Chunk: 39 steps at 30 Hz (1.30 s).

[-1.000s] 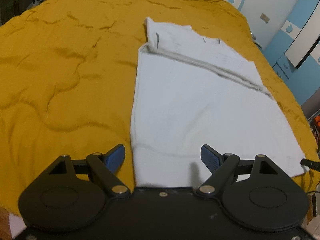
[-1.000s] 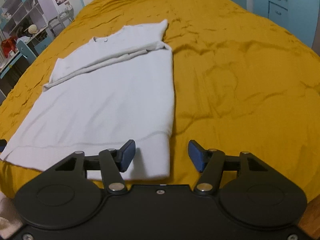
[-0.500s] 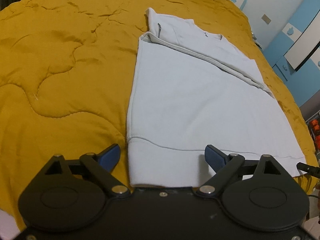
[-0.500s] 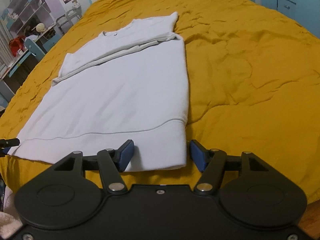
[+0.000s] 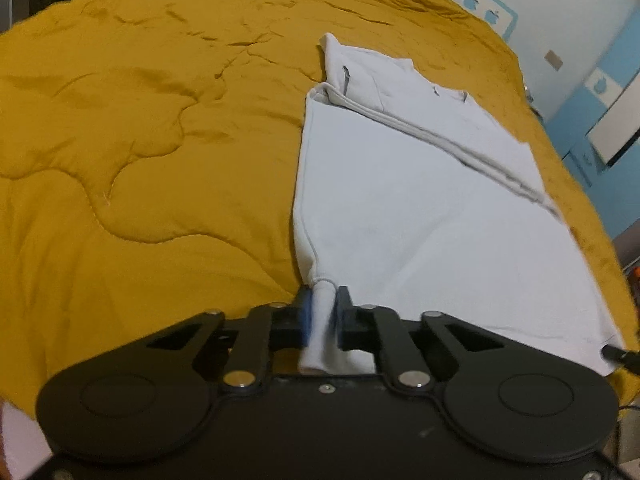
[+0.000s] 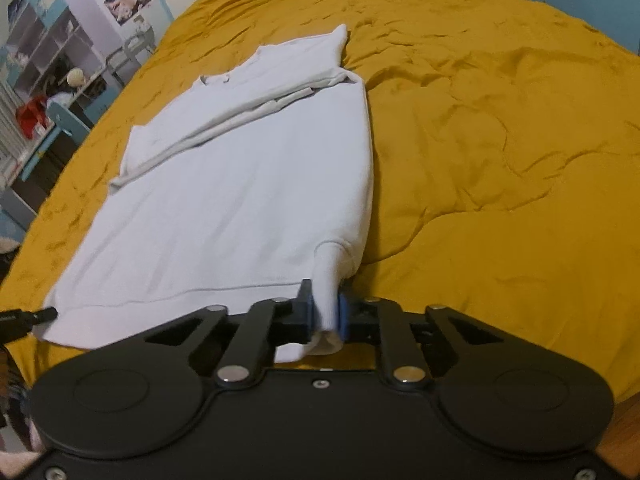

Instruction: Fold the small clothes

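A white top (image 5: 420,208) lies flat on the mustard quilt, its sleeves folded across the chest at the far end. My left gripper (image 5: 322,304) is shut on the near left corner of its hem, the cloth bunched between the blue pads. In the right wrist view the same white top (image 6: 248,184) stretches away from me. There my right gripper (image 6: 325,308) is shut on the near right hem corner, which stands up in a pinched ridge. The tip of the other gripper (image 6: 38,314) shows at the left hem corner.
The mustard quilt (image 5: 140,160) covers the whole bed, wrinkled and bare to either side of the top. Blue cabinets (image 5: 600,92) stand beyond the bed's far right edge. Shelves and a blue chair (image 6: 56,120) stand to the left in the right wrist view.
Both grippers went from wide open astride the hem corners to shut on them. The cloth at each corner is now gathered up between the pads.
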Tool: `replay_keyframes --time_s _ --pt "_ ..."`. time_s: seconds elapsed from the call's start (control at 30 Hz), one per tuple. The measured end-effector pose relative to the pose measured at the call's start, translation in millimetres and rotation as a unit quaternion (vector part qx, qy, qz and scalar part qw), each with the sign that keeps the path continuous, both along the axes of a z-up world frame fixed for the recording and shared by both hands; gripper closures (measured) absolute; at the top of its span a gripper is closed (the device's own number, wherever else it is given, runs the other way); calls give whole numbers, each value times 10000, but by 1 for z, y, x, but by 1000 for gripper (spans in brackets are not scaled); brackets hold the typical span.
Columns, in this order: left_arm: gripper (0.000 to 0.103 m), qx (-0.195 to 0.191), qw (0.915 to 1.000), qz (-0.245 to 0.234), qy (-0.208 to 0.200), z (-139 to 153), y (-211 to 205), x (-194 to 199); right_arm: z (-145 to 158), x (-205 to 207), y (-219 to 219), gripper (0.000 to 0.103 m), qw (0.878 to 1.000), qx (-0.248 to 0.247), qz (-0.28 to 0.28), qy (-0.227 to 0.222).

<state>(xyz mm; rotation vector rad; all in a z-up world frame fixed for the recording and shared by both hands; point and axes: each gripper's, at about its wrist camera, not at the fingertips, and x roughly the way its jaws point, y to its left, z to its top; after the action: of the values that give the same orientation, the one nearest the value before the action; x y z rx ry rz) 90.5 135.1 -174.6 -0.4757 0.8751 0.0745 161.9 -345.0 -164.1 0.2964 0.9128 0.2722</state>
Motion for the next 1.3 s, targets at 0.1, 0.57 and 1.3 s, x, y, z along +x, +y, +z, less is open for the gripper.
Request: replay_keyframes --time_s 0.1,0.57,1.3 --pt "100 -78 9999 -30 -103 9 1 0 10 0 -1 94 9999 149 8 -74" --pt "100 -246 9949 -250 -944 73 10 62 70 48 -1 95 9921 1020 7 -736" --pt "72 361 9954 370 -808 43 71 419 56 405 64 33 9882 606 -1155 -801"
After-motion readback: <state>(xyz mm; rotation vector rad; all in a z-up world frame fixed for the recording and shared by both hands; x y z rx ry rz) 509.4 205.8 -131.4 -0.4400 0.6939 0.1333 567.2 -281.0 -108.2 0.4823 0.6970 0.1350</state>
